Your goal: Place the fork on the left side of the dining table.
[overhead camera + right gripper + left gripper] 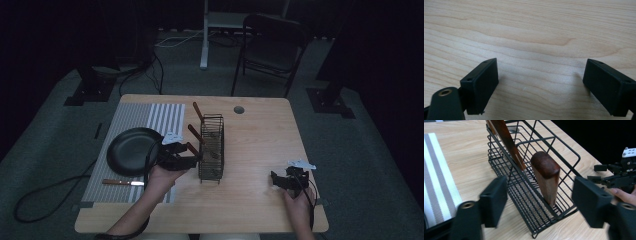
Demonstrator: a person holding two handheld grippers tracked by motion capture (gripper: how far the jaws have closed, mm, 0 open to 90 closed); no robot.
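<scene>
— So, where is the cutlery being kept? 
— Three wooden-handled utensils are being held upright in the wire basket mid-table; one knife is lying on the striped mat, below the black pan.
— And the grippers?
— The left gripper is being held spread wide at the nearest handle, gripping nothing; the right gripper is being kept parted over bare table. Judged so, one piece is left.

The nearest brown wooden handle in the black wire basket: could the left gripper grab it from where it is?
Probably yes: the left gripper is open, the brown wooden handle stands between its jaws, rising above the black wire basket.
</scene>
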